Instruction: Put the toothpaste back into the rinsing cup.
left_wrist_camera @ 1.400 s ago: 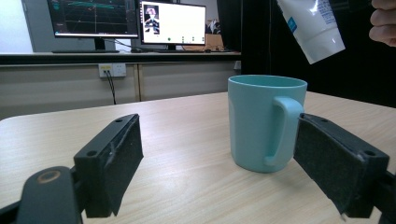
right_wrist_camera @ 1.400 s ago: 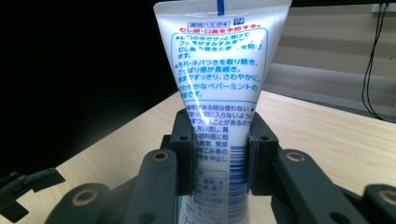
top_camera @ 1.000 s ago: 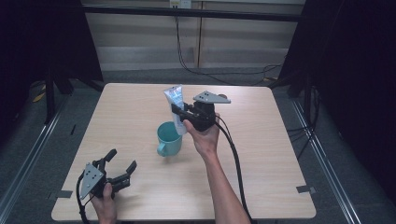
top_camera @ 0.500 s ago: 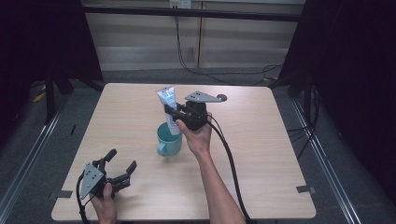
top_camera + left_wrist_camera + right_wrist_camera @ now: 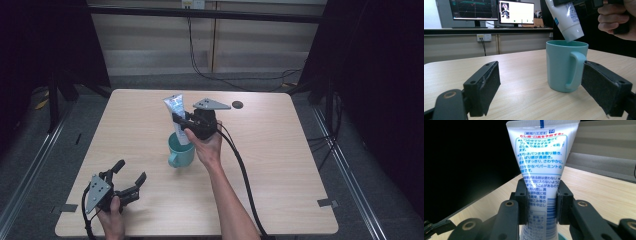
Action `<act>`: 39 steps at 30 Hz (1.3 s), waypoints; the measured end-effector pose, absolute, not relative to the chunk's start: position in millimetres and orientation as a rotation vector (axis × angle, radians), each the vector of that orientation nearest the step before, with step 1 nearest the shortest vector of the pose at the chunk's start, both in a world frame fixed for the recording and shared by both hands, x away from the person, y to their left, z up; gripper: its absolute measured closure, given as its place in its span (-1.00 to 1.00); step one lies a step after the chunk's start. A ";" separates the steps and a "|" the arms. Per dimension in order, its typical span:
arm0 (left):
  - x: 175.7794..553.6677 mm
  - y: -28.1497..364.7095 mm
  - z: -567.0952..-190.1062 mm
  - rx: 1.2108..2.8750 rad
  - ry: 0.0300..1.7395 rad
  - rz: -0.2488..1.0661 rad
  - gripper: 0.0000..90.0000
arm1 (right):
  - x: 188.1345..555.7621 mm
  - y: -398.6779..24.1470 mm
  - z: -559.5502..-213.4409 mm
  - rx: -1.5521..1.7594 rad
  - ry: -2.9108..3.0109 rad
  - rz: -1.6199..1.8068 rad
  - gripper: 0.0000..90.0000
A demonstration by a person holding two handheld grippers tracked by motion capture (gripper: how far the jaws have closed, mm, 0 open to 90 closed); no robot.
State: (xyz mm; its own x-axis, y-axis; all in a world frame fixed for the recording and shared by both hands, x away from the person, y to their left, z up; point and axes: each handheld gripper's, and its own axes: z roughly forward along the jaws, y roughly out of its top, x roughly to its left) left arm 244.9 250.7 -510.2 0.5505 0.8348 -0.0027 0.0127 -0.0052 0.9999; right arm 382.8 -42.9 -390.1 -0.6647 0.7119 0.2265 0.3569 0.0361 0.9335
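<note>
**Right hand-held gripper holds tube over mug**

Right hand-held gripper (image 5: 181, 121) clamps a white toothpaste tube (image 5: 176, 115), cap end down just above the teal mug (image 5: 181, 150) on the counter (image 5: 280, 165). Its own view shows the tube's print but cuts off the cap. Left hand-held gripper (image 5: 131, 175) rests wide open and empty near the counter's front edge; its view shows the cap hovering at the rim.

Bare table (image 5: 300, 165) surrounds the mug (image 5: 181, 151); tube (image 5: 176, 111) blocks its mouth.

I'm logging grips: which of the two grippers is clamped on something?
The right gripper, shut on the white tube above the teal mug; the left gripper sits open, holding nothing.
</note>
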 end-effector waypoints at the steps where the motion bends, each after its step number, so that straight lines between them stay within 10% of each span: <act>1: 244.9 250.7 -510.2 1.441 0.778 0.764 -0.66 | 383.6 -40.8 -392.3 1.086 2.024 1.661 0.54; 39: 245.0 251.0 -510.1 1.443 0.777 0.769 -0.65 | 376.5 -38.2 -431.3 1.126 2.110 1.558 0.52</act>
State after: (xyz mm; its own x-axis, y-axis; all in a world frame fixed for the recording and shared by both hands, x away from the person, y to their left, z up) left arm 245.0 251.0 -510.1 0.5485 0.8362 0.0019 0.0107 -0.0093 0.9999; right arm 376.5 -38.2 -431.3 -0.6542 0.7261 0.2119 0.4164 0.1117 0.9023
